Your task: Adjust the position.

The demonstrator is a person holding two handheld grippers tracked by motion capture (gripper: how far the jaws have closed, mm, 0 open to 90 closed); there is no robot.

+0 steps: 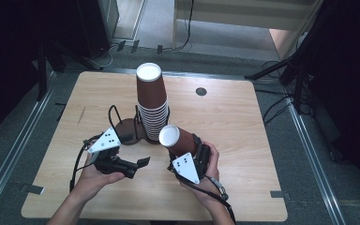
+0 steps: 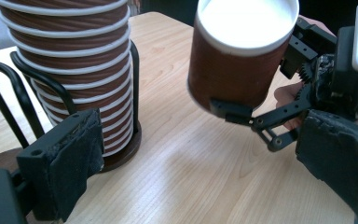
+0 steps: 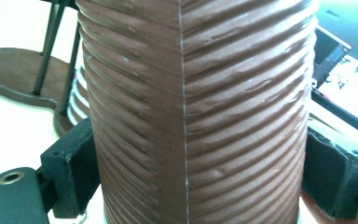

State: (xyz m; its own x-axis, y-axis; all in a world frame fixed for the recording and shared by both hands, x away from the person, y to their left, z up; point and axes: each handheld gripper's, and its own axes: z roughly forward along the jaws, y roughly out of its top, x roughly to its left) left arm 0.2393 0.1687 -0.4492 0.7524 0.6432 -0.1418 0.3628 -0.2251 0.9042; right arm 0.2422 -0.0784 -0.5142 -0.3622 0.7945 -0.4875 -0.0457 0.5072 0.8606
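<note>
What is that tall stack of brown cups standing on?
The stack of cups sits on a dark round holder base, inside black wire uprights. The base's middle beneath the cups is covered.

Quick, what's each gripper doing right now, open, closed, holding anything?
Left gripper: open, holding nothing.
Right gripper: closed on a single brown paper cup, beside the cup stack.

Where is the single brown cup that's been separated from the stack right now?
The single cup sits clamped in the right gripper, held tilted above the table just front-right of the cup stack in its wire holder.
</note>
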